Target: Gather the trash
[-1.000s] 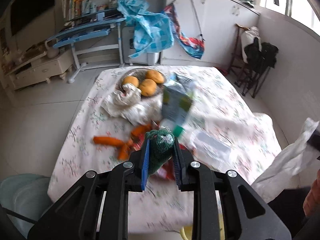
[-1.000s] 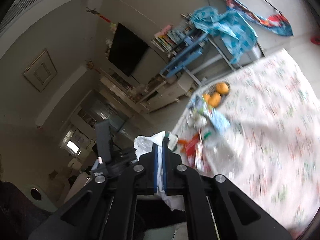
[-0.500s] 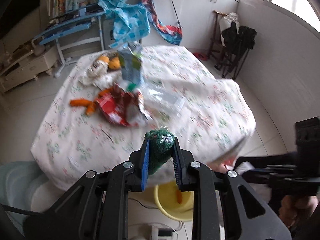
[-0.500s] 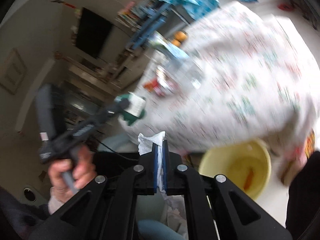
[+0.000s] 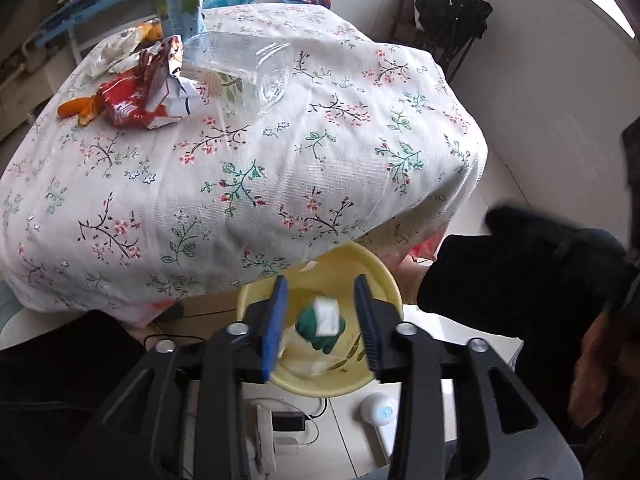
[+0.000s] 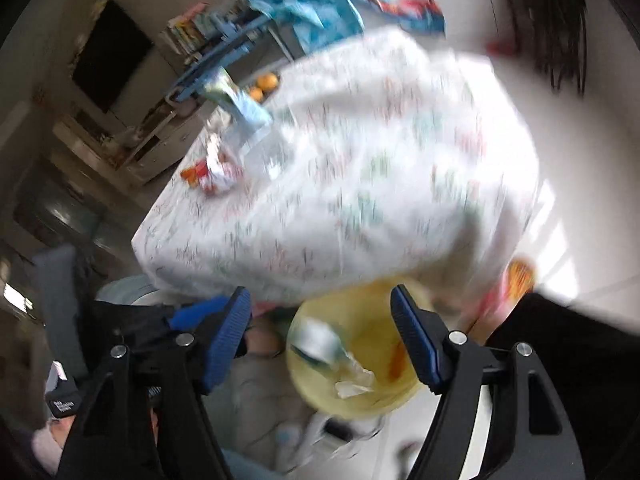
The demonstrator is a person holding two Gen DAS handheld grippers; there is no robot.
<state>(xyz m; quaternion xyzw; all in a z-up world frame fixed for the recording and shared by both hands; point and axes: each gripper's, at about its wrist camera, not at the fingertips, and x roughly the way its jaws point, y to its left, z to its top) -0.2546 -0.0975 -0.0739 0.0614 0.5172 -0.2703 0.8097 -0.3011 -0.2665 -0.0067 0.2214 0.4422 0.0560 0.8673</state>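
Floral tablecloth (image 5: 280,152) on the table edge fills the background; a yellow basin (image 5: 384,280) sits on the floor below it. Change since a second ago: the left gripper (image 5: 320,320), then clamped on the green net wad (image 5: 320,326), is now opening, pads clear of it; the wad is dropping over the basin. The right gripper (image 6: 320,340), then pinching white plastic (image 6: 352,380), is also opening, the scrap lying in the basin. Judgement: two items deposited. Red snack wrapper (image 5: 140,96), clear bottle (image 5: 244,64) and orange peel (image 5: 76,108) remain on the table.
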